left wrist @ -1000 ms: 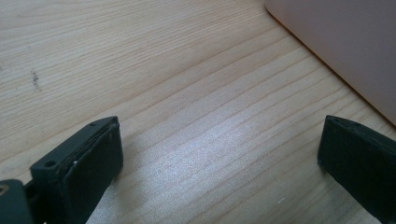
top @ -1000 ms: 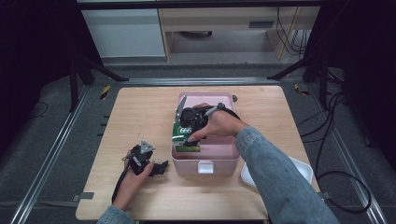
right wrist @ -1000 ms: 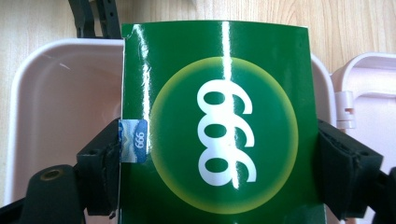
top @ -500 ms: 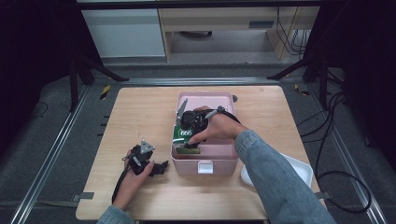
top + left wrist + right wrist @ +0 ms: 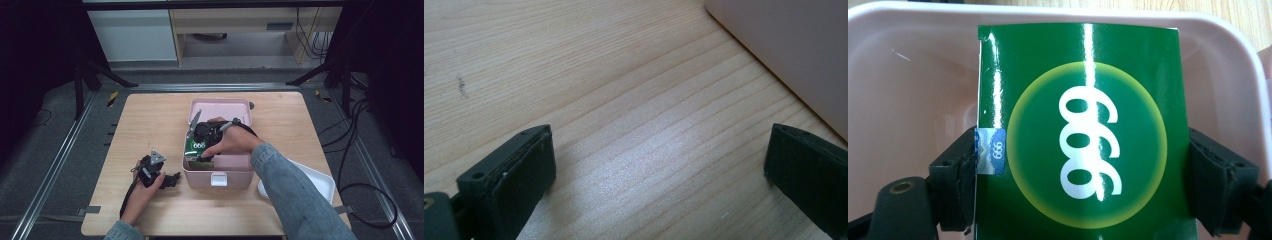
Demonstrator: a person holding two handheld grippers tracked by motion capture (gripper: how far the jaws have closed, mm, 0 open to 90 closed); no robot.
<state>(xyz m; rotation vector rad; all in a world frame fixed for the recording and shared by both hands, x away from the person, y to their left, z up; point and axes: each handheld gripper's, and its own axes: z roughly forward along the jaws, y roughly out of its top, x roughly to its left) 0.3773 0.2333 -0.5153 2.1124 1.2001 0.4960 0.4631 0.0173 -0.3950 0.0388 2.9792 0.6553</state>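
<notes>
Green carton printed with white 999 digits in a yellow-ringed circle sits clamped between the right gripper's two black jaws, one pad pressed on each side edge, a small blue seal sticker at its left edge. In the high view the right gripper holds the carton inside the pink plastic box, toward the box's near left corner. Nearer the person, the left gripper rests on the wooden table just beside the box's left wall; in its own view the left gripper has its jaws spread wide over bare wood, gripping nothing. A white tray lies at the table's right edge.
</notes>
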